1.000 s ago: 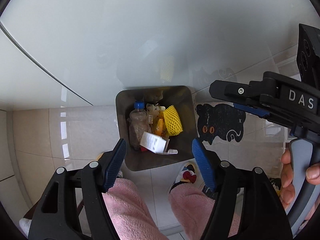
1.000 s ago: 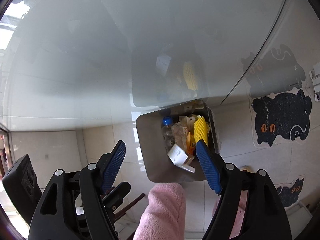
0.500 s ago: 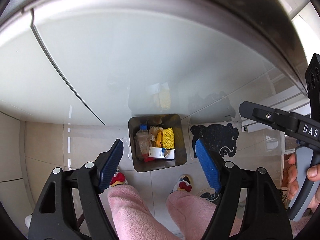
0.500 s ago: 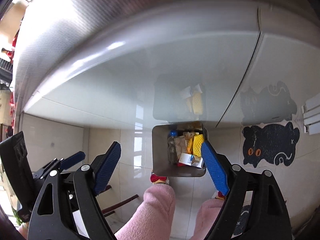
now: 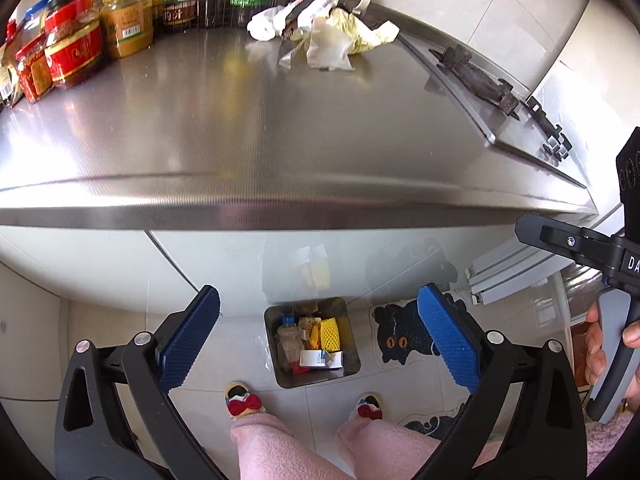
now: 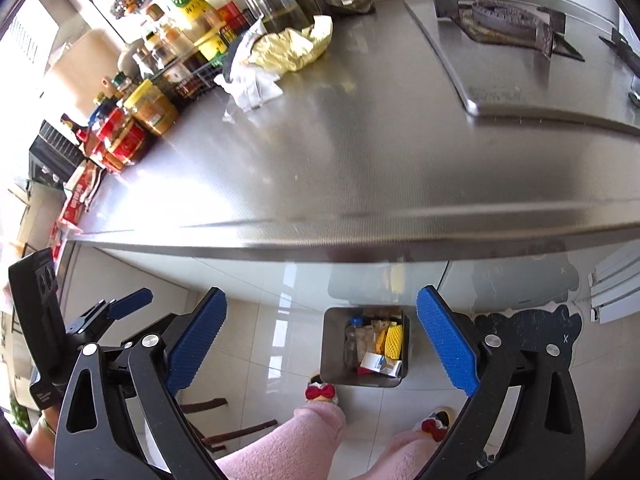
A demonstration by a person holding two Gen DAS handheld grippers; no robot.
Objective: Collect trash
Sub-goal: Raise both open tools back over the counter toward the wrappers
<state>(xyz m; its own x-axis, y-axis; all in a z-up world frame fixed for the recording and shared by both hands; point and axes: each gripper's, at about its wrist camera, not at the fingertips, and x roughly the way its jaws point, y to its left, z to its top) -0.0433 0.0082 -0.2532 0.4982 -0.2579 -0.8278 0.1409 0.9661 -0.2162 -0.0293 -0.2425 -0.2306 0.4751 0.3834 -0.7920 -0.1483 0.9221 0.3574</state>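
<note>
We hold both claws above the floor, in front of the steel desk, which fills the view ahead of and above each claw. The stove sits at the desk's far right, well beyond our right claw. Jars and bottles crowd the desk's far left edge, well apart from our left claw.

Our left claw is spread wide, its blue pads gripping nothing. Our right claw is spread just as wide and holds nothing too.

The bin stands on the floor below the desk front, seen between the left claw's fingers; in the right wrist view it lies between the fingers, nearer the right one. Inside it we see a bottle, yellow foam netting and a small carton.

The trash, a heap of crumpled white tissue, clear bags and yellow wrapping, lies at the back of the desk, far ahead of both claws. A cat mat lies on the floor just right of the bin.
</note>
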